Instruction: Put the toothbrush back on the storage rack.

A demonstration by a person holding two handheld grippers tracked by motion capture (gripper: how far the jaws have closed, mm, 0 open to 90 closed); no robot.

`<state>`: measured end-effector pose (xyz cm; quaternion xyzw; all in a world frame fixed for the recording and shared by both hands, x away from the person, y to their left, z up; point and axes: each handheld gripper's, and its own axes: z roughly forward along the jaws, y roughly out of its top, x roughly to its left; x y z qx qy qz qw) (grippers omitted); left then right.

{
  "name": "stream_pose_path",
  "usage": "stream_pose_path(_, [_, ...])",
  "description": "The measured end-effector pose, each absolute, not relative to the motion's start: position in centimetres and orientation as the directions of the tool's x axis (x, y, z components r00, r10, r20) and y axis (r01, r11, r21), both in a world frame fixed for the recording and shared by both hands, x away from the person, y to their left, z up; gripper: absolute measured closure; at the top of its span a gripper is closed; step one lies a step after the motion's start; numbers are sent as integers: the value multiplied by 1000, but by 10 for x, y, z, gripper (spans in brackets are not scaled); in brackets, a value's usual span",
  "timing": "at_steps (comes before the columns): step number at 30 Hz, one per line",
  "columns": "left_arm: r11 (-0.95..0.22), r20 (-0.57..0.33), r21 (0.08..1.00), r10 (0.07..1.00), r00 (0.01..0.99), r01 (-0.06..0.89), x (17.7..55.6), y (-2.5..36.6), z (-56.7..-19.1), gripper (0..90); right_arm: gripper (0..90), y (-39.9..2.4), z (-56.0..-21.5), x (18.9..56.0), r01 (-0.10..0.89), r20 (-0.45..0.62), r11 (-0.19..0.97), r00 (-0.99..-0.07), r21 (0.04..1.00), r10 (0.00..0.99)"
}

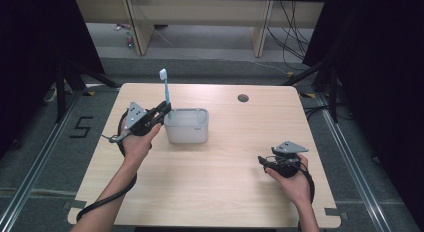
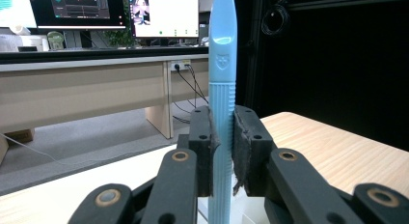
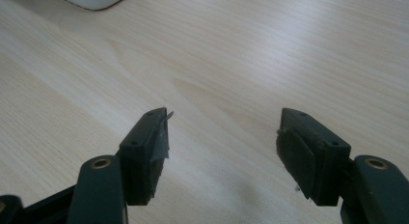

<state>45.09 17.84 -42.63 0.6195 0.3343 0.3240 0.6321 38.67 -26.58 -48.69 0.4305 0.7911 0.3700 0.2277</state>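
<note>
the left claw [image 1: 161,113] is pinching the ribbed handle of the light blue toothbrush [image 1: 165,92], held upright with bristles at twelve o'clock, its lower end at the nine o'clock rim of the white holder [image 1: 186,126] on the desk [image 1: 215,182]. the right claw [image 3: 224,151] stands spread over bare wood toward four o'clock of the holder, gripping nothing. judgement: the brush is grasped and sits at or just inside the holder; whether it is seated cannot be told, and release remains outstanding.
</note>
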Motion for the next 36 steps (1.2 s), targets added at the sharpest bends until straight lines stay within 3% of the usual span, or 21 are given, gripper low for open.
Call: stream_pose_path(36, [3,-25,999,827,562,39,451,182,-440,787,363,-265,-490,388,494,-63,380,-544,782,837])
